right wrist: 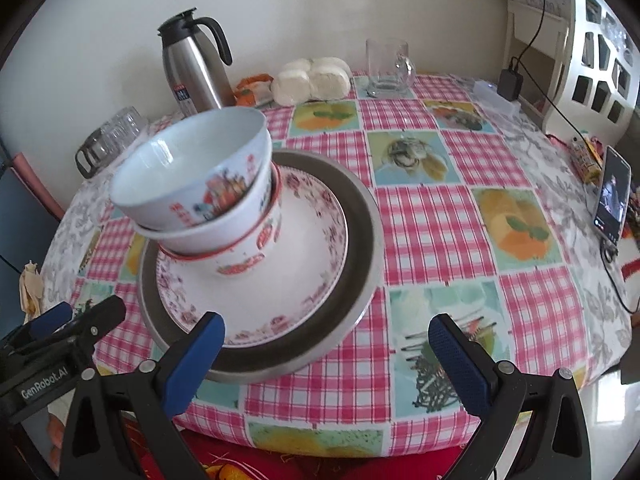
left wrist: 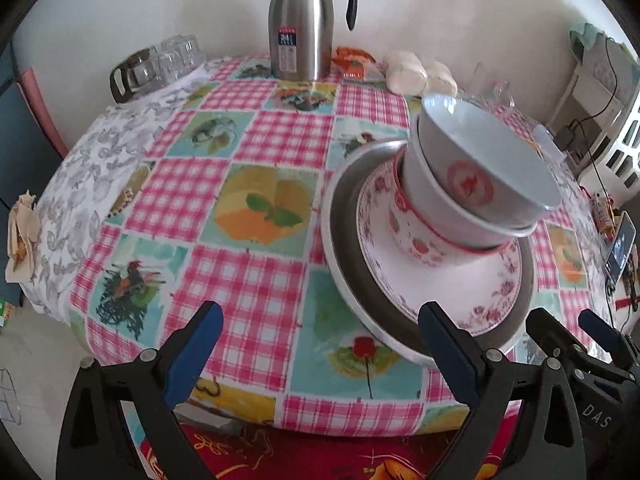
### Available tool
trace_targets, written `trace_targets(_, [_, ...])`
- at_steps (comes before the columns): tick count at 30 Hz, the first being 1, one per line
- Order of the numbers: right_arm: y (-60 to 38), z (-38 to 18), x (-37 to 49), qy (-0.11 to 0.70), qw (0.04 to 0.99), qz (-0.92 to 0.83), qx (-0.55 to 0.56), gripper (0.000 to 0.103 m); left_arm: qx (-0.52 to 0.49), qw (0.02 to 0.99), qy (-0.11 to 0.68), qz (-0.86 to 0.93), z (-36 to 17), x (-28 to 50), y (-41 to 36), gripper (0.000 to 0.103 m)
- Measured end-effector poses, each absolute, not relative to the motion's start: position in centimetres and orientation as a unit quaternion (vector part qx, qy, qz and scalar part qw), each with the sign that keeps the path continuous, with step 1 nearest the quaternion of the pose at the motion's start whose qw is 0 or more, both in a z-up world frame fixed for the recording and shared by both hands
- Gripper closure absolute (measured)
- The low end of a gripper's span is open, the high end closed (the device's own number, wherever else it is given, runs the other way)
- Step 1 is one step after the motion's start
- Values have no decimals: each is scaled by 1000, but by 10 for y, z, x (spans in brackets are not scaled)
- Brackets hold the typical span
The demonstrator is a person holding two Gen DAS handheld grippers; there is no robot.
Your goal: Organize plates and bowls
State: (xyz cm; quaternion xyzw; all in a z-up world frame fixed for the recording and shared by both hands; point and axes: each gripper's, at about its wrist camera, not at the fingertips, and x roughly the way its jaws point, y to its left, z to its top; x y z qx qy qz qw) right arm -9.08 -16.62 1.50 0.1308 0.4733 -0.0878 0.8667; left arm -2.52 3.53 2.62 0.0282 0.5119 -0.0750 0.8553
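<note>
A stack sits on the checked tablecloth: a wide metal plate (left wrist: 340,236) (right wrist: 362,240), a floral plate (left wrist: 460,288) (right wrist: 296,280) on it, then a red-patterned bowl (left wrist: 416,240) (right wrist: 248,258) with two white bowls (left wrist: 480,152) (right wrist: 192,168) nested inside, leaning. My left gripper (left wrist: 320,348) (right wrist: 80,316) is open, empty, over the table's near edge, its right finger (left wrist: 448,356) in front of the metal plate's near rim. My right gripper (right wrist: 326,354) (left wrist: 568,328) is open and empty too, its left finger (right wrist: 196,356) overlapping that rim from the other side.
At the back stand a steel jug (left wrist: 302,32) (right wrist: 196,68), upturned glasses (left wrist: 160,64), white buns (right wrist: 312,78) and a glass mug (right wrist: 388,68). A phone (right wrist: 612,196) leans at the right edge. The table's rim (right wrist: 320,436) is just under the grippers.
</note>
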Motion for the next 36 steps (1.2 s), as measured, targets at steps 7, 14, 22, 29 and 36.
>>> trace_targets(7, [-167,8,-97,487,859,-90,128,0,22,845,531,-58,20,-28,37,5])
trace_targets(14, [-167,7,-100,488,859,-91,127,0,26,836,545,-66,16,-32,34,5])
trace_targets(22, [-170,5,-105,488,858,-93,131,0,45,830,552,-66,14,-34,28,5])
trace_targets(29, [-174,4,-103,491,855,-95,134,0,53,825,560,-64,10,-32,27,5])
trace_targets(36, [-174,4,-102,491,856,-94,133,0,57,824,560,-63,10,-32,26,5])
